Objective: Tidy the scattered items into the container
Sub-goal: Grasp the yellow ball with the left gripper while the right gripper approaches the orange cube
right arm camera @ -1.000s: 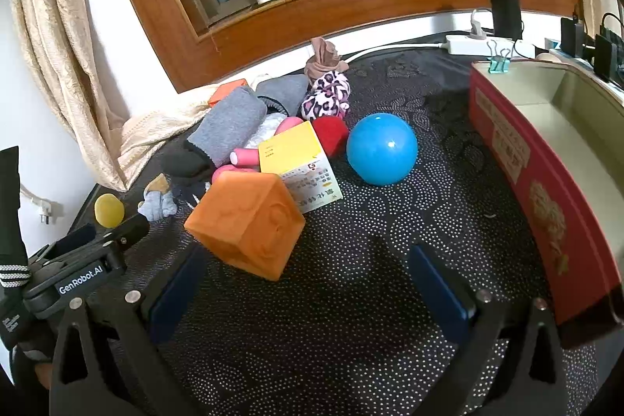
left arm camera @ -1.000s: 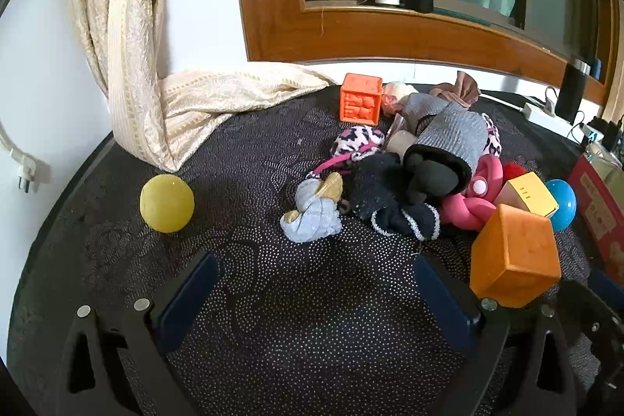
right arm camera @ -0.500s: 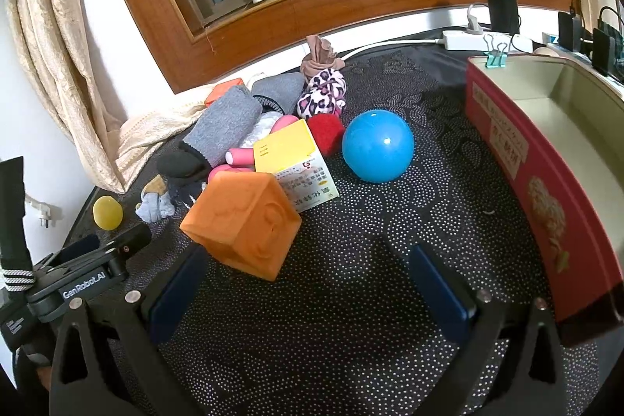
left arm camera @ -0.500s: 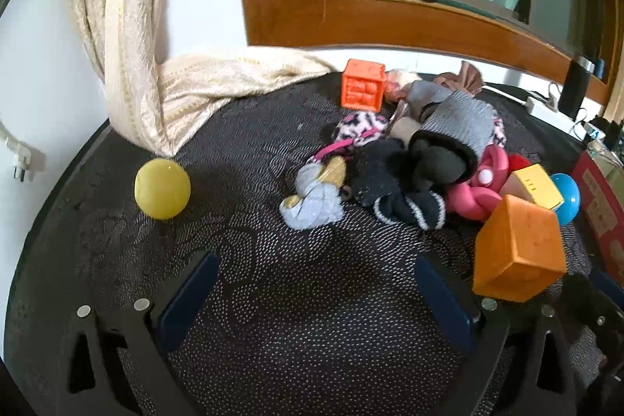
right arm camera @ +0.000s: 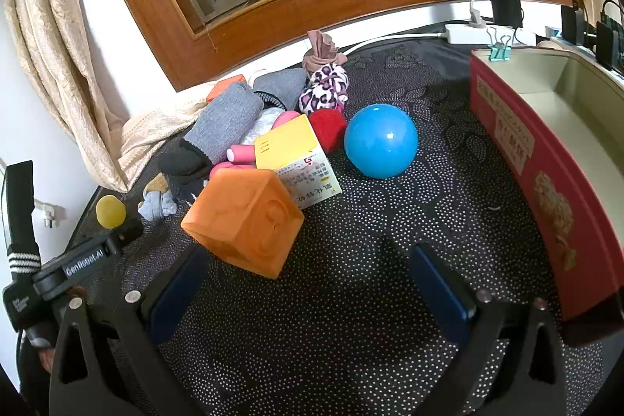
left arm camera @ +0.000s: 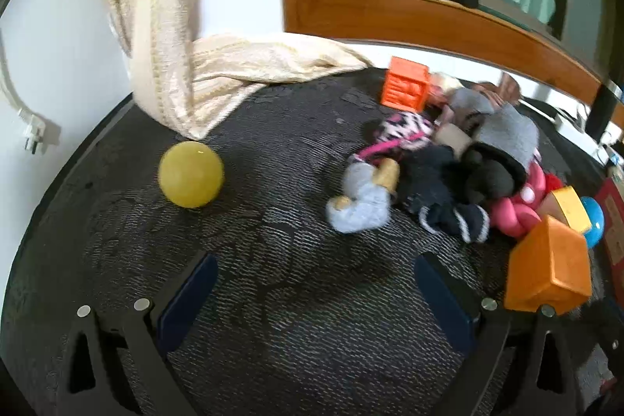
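- Dark dotted cloth covers the tabletop [right arm camera: 351, 299], and every loose item in view lies on it, none inside the container as far as its visible part shows.
- Red on the outside and pale inside, the container [right arm camera: 522, 151] stands at the right edge of the tabletop; the stretch of its interior that shows holds nothing, though its far right end is cut off.
- The sock pile [left arm camera: 460, 162], a heap of grey, black, leopard-print and pink soft things, sits in the middle of the tabletop, well apart from the container.
- The large orange cube [right arm camera: 243, 221] lies tilted just ahead of the right tool, touching the yellow card box [right arm camera: 296, 158] behind it.
- The blue ball [right arm camera: 380, 141] rests between the pile and the container, nearest to the container of all the items.
- The small orange block [left arm camera: 405, 86] stands at the back, near the cream curtain [left arm camera: 249, 65].
- The yellow ball [left arm camera: 191, 174] sits alone on the left, far from the rest.
- The left tool [left arm camera: 312, 299] is spread wide and empty, aimed at bare cloth between the yellow ball and the pile.
- The right tool [right arm camera: 308, 291] is likewise spread wide and holds nothing, its left finger close to the large orange cube.
- Judging by this, all the visible items are left to go in.
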The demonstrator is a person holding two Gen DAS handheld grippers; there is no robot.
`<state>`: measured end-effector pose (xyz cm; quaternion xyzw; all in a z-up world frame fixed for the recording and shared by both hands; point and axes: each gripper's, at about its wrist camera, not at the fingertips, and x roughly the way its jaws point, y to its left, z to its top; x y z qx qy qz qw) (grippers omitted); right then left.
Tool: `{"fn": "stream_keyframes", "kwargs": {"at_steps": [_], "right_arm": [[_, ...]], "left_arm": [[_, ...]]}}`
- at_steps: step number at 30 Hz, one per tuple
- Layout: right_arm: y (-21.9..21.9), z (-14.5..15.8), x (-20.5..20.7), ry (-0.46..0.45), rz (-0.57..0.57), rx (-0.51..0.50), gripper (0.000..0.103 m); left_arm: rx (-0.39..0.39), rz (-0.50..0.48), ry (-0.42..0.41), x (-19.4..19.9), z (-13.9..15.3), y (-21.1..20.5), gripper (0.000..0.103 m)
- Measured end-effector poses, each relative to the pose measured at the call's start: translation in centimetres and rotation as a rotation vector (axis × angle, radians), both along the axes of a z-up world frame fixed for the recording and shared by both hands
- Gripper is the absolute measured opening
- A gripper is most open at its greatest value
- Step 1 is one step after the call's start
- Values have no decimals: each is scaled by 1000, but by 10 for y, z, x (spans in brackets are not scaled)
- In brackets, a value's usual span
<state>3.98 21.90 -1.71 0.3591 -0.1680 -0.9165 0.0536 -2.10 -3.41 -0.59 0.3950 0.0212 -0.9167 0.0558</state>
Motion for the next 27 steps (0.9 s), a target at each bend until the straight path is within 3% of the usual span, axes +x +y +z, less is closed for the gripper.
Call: {"fn": "stream_keyframes", "kwargs": {"at_steps": [12, 16, 21, 22, 24, 26, 27], "right_arm": [[1, 0, 1, -3, -2, -16, 103], [1, -1, 1, -6, -5, -18, 103], [2, 0, -1, -10, -5, -18, 103], [2, 0, -1, -11, -5, -18, 103], [2, -1, -2, -13, -6, -18, 103], [1, -1, -2, -16, -8, -17, 103], [1, -2, -2, -18, -8, -16, 103]], "left_arm": [[101, 100, -14, -31, 19, -85, 103], [120, 122, -54, -42, 13, -104, 103], [147, 120, -42, -51, 13, -112, 102], [153, 122, -41, -54, 12, -113, 100], [168, 121, -52, -58, 7, -113, 86], [204, 109, -77, -62, -2, -116, 64], [228, 103, -89, -64, -8, -118, 57]]}}
